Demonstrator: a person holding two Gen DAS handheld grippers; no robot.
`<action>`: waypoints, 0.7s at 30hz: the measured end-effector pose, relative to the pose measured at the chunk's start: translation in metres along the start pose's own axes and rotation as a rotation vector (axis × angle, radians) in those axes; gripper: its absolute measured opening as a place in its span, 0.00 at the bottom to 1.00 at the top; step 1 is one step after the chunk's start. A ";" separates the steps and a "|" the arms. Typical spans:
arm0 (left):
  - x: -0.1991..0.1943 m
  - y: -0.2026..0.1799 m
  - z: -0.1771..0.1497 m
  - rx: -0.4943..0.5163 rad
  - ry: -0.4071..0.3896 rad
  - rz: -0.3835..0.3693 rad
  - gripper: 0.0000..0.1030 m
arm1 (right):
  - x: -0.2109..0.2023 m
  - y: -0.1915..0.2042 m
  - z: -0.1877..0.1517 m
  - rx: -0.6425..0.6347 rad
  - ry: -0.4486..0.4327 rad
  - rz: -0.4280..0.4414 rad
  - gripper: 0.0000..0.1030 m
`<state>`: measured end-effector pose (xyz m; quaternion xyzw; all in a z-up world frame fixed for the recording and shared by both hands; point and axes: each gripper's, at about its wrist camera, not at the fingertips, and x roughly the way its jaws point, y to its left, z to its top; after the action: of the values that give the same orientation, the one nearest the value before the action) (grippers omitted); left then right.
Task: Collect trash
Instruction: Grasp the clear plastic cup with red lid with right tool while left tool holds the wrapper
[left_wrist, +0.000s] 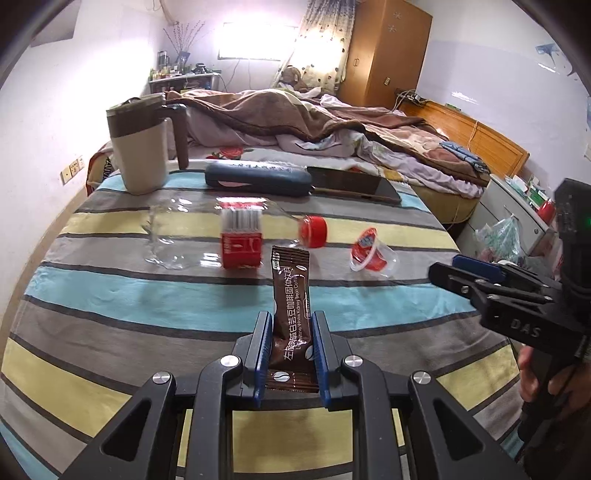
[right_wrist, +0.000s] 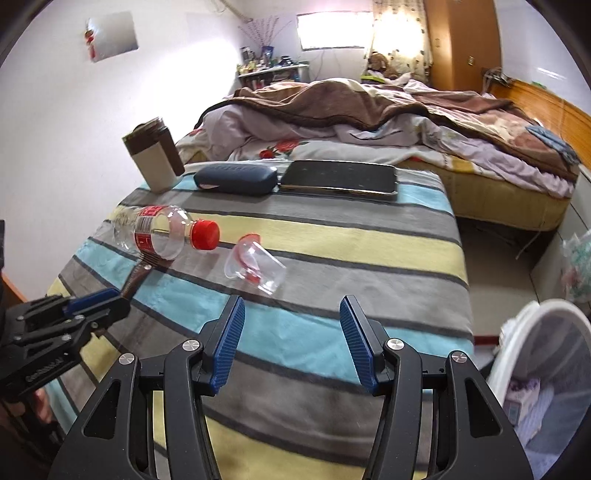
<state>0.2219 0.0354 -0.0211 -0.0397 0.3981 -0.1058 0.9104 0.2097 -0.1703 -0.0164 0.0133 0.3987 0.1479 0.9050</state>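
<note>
My left gripper is shut on a brown coffee sachet and holds it over the striped table. A clear plastic bottle with a red cap lies beyond it; it also shows in the right wrist view. A small clear jelly cup with a red lid lies to the right, and shows in the right wrist view. My right gripper is open and empty, just short of the cup. The left gripper with the sachet end shows at left.
A beige mug, a blue case and a black tablet stand at the table's far edge. A white bin with a liner sits at lower right beside the table. An unmade bed lies behind.
</note>
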 end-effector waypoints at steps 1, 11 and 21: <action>-0.001 0.002 0.001 -0.003 -0.004 0.001 0.21 | 0.003 0.002 0.002 -0.009 0.001 0.019 0.54; 0.004 0.016 0.007 -0.022 -0.004 -0.004 0.21 | 0.035 0.013 0.019 -0.095 0.032 0.089 0.54; 0.014 0.020 0.010 -0.029 0.010 -0.016 0.21 | 0.053 0.022 0.022 -0.171 0.102 0.098 0.54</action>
<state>0.2415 0.0518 -0.0273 -0.0555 0.4037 -0.1074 0.9069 0.2537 -0.1326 -0.0361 -0.0519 0.4290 0.2260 0.8731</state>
